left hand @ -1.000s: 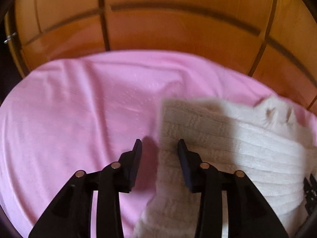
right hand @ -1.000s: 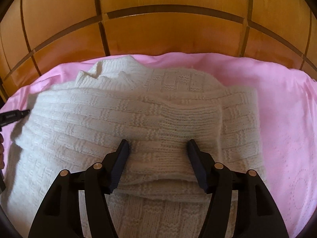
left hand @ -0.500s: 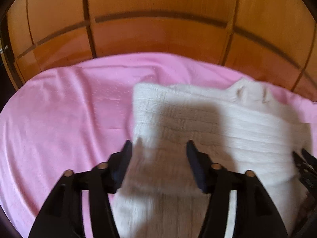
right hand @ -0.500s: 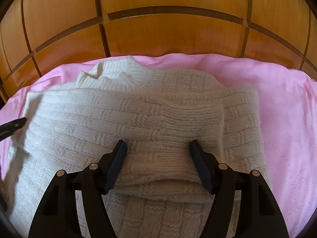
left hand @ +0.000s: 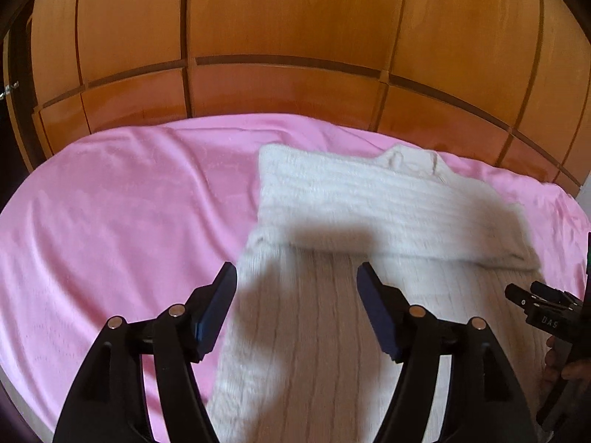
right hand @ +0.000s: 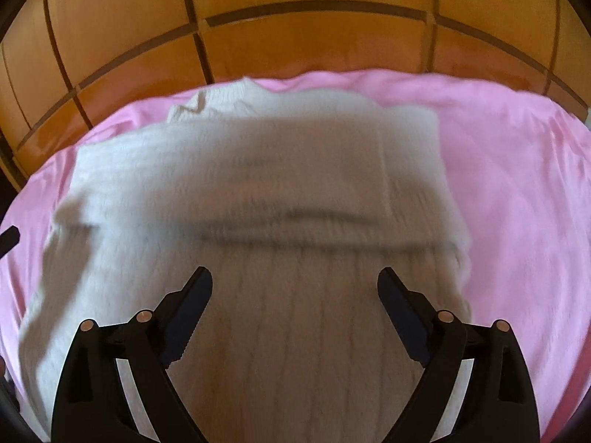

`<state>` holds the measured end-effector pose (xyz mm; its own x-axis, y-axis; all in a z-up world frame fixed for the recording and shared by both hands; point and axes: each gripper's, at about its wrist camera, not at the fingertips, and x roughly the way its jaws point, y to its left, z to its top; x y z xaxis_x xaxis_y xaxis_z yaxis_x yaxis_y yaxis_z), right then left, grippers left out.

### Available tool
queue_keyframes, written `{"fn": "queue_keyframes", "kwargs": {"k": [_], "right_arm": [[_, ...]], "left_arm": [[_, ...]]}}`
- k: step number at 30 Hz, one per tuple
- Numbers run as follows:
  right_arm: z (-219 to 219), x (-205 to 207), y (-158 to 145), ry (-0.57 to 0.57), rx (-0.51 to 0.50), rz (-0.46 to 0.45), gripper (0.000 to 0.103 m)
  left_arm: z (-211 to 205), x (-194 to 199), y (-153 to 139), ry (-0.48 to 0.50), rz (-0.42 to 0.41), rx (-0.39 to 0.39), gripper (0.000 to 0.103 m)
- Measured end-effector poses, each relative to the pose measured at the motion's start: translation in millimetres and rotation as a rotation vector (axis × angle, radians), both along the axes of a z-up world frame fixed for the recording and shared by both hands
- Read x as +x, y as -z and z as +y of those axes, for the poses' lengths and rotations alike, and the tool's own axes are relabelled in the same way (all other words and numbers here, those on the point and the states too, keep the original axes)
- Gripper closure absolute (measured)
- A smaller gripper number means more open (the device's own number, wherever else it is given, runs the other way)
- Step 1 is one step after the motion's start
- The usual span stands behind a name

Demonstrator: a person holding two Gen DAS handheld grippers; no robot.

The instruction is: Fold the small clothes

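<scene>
Left claw (left hand: 296,277): jaws opening, wider than a second ago, nothing clamped, now over the cream knit sweater's (left hand: 369,221) left edge instead of beside it. Right claw (right hand: 294,280): jaws opening, spread wide, above sweater centre, not pressing. Sweater folded across, lying on pink sheet (left hand: 110,221), wooden panelling (left hand: 295,37) behind. Left view only: a hand (left hand: 565,365) at right edge.

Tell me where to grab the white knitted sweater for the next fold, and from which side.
Probably best to take the white knitted sweater by its near, unfolded lower part, one corner per gripper, coming from the near edge. The sleeves already lie folded across the upper body as a thick band, so the free flat hem end can be lifted toward the collar. Left gripper and right gripper are opening, gripping nothing.
</scene>
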<state>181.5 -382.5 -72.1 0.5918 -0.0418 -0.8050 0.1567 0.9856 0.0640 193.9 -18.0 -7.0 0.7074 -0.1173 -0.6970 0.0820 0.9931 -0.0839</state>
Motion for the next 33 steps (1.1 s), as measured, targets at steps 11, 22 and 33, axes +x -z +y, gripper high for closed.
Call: {"fn": "queue_keyframes", "kwargs": {"k": [11,22,33], "right_arm": [[-6,-67,4,-0.019,-0.011,0.041,0.011],[-37,-132,-7,0.019,0.025,0.077,0.011],[-43,-197,4,-0.011,0.131,0.176,0.035]], "left_arm": [[14,-43,15,-0.005,0.046,-0.025,0.032],[62,-81,36,-0.011,0.123,-0.097,0.034],[85,-124,62,0.017,0.234,-0.179,0.044]]}}
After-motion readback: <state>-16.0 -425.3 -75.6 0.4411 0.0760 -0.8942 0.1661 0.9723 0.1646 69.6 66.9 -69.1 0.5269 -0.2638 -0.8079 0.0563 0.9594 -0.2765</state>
